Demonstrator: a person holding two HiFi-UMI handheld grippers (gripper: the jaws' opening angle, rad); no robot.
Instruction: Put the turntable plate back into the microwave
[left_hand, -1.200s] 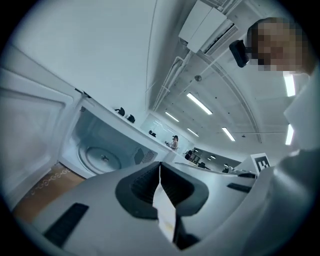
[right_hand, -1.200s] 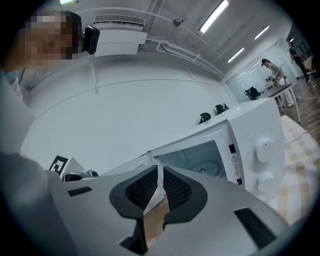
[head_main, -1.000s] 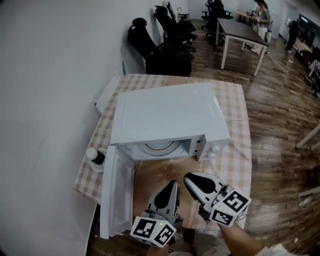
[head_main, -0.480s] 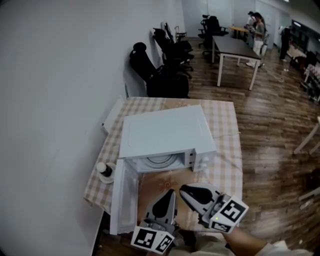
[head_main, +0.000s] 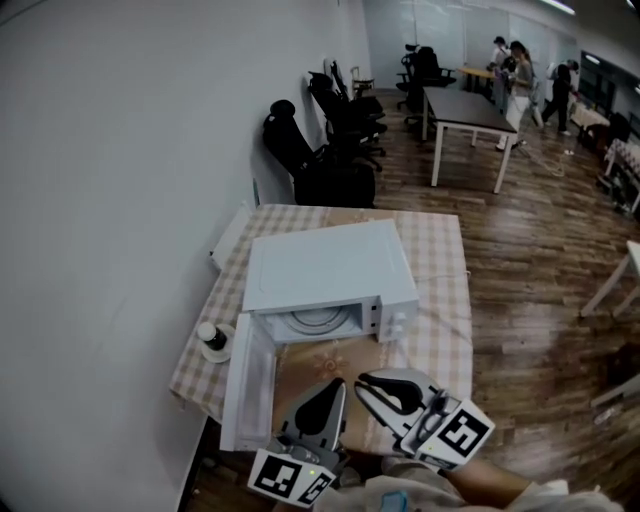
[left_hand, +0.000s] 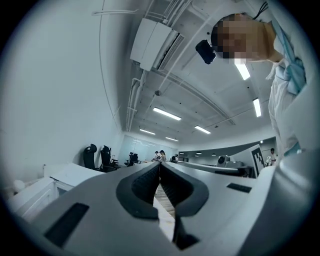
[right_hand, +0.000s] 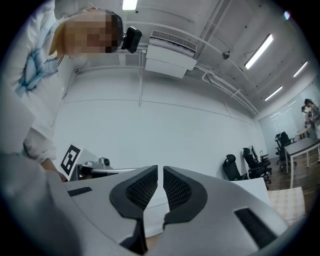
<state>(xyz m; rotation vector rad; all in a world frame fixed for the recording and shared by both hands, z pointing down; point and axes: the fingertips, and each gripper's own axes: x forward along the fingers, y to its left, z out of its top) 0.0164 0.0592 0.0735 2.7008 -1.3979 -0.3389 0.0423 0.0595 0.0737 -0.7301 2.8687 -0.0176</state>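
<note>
The white microwave (head_main: 325, 265) stands on a checked-cloth table (head_main: 445, 330), its door (head_main: 250, 395) swung open to the left. The glass turntable plate (head_main: 318, 320) lies inside the cavity. Both grippers are held low at the near edge of the table, in front of the open cavity and apart from the microwave. My left gripper (head_main: 335, 385) points up and away, jaws closed on nothing (left_hand: 159, 165). Beside it, my right gripper (head_main: 362, 381) is also shut and empty (right_hand: 160, 170), with its tips next to the left one's.
A small bottle on a saucer (head_main: 211, 338) sits at the table's left edge beside the door. A grey wall runs along the left. Black office chairs (head_main: 300, 150) stand behind the table; a dark desk (head_main: 465, 105) and people are farther back on the wooden floor.
The head view has drawn back and up, so the microwave looks smaller and farther away. Both grippers stay shut and empty, now lower in the picture and farther from the cavity.
</note>
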